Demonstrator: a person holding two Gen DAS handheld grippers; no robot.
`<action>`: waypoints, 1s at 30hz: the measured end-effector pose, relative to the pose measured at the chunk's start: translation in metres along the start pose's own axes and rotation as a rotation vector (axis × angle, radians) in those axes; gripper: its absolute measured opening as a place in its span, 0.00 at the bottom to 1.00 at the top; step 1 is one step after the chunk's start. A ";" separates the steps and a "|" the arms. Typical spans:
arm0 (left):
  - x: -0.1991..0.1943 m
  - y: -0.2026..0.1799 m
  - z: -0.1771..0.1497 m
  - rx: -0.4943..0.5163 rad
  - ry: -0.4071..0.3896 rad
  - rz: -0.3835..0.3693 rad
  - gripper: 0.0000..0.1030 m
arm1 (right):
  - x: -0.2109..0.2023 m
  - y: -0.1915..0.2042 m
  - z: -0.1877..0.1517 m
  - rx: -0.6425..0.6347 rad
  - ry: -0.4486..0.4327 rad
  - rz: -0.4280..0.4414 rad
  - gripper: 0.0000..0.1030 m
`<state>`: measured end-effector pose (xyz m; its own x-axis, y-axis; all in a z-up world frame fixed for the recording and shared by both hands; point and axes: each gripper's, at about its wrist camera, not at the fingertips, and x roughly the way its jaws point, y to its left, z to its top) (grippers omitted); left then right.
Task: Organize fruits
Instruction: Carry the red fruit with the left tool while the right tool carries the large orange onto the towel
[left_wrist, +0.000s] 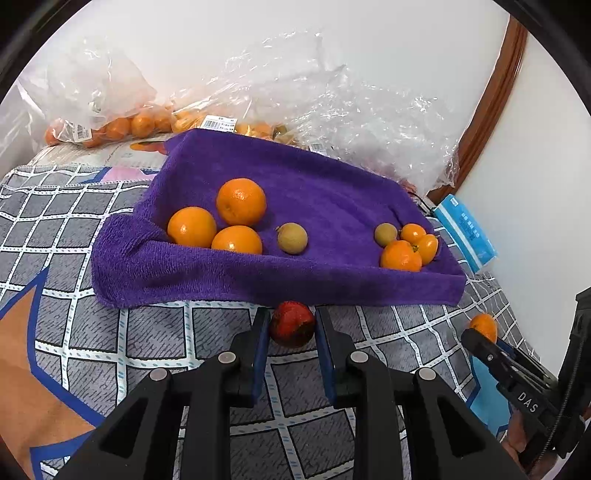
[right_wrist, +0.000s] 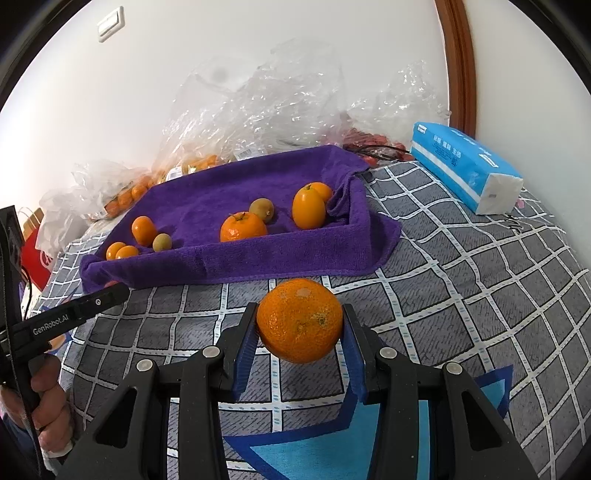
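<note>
A purple towel-lined tray (left_wrist: 314, 192) holds three oranges (left_wrist: 241, 201) at its left, a brownish longan (left_wrist: 291, 238) in the middle, and small oranges with another longan (left_wrist: 406, 243) at its right. My left gripper (left_wrist: 291, 325) is shut on a small red fruit (left_wrist: 292, 324) just in front of the tray. My right gripper (right_wrist: 300, 326) is shut on a large orange (right_wrist: 300, 319), held above the checked sheet in front of the tray (right_wrist: 258, 258). The right gripper's finger (left_wrist: 480, 343) and orange also show in the left wrist view.
Clear plastic bags of oranges (left_wrist: 122, 125) and crumpled wrap (right_wrist: 280, 107) lie behind the tray by the wall. A blue tissue pack (right_wrist: 465, 166) sits at the right. A red bag (right_wrist: 35, 258) stands at far left. A grey checked bedsheet (right_wrist: 461, 277) covers the surface.
</note>
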<state>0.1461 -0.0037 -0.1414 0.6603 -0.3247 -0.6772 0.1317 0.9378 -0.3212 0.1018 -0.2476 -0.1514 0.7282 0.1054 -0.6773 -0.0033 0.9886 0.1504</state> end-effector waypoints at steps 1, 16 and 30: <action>-0.001 0.000 0.000 -0.002 -0.003 0.000 0.23 | 0.000 0.001 0.000 -0.003 0.003 -0.010 0.41; -0.011 0.002 -0.002 -0.019 -0.054 0.009 0.23 | -0.001 0.000 -0.004 0.075 0.087 -0.021 0.41; -0.051 -0.009 0.008 -0.020 -0.082 0.013 0.23 | -0.039 0.014 0.025 0.025 -0.010 -0.038 0.41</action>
<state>0.1172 0.0050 -0.0989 0.7205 -0.3002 -0.6251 0.1082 0.9391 -0.3263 0.0907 -0.2400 -0.1050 0.7343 0.0670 -0.6756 0.0414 0.9888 0.1431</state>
